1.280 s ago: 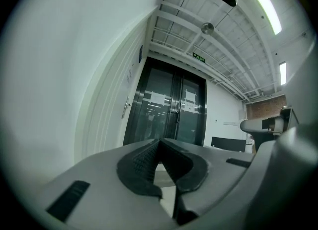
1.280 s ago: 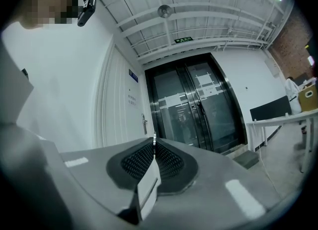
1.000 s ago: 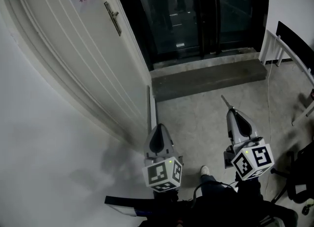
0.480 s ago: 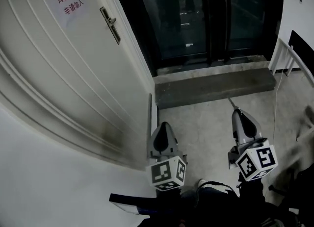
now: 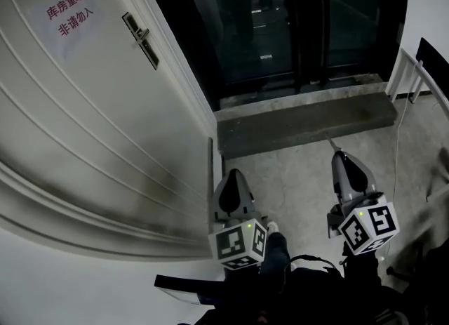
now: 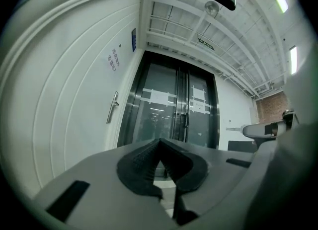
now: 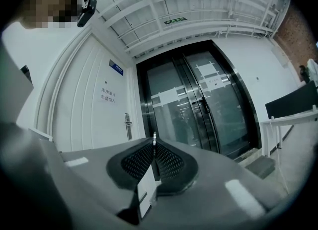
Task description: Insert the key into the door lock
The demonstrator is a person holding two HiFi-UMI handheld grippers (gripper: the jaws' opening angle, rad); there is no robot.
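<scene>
In the head view I am holding both claws low over the grey floor point(image 5: 295, 176), the left claw point(image 5: 234, 172) at about seven o'clock in the picture and the right claw point(image 5: 339, 152) at about five o'clock, well apart from each other. A thin key point(image 5: 329, 140) is sticking out of the right claw's tip, pointing toward eleven o'clock. The white panelled door point(image 5: 105, 127) is filling the left side, and the door lock point(image 5: 140, 39) is sitting on it up at about eleven o'clock from my left claw, well away from the key. A notice point(image 5: 66, 15) with red characters is hanging on the door at nine o'clock from the lock. Dark glass doors point(image 5: 280, 22) are standing at twelve o'clock, with a low step point(image 5: 302, 116) lying in front of them. My shoe point(image 5: 272, 228) is showing between the two claws. In the left gripper view the left claw's jaws are pressing together at their tips with nothing between them, and the door lock is standing at about ten o'clock from them, beside the glass doors. In the right gripper view the right claw's jaws are pinching the key, which is showing edge-on at their tips, and a white tag point(image 7: 146, 189) is hanging below it between the jaws. The door lock is lying at about eleven o'clock from the key tip, apart from it, under the notice and a small blue sign point(image 7: 116, 67).
</scene>
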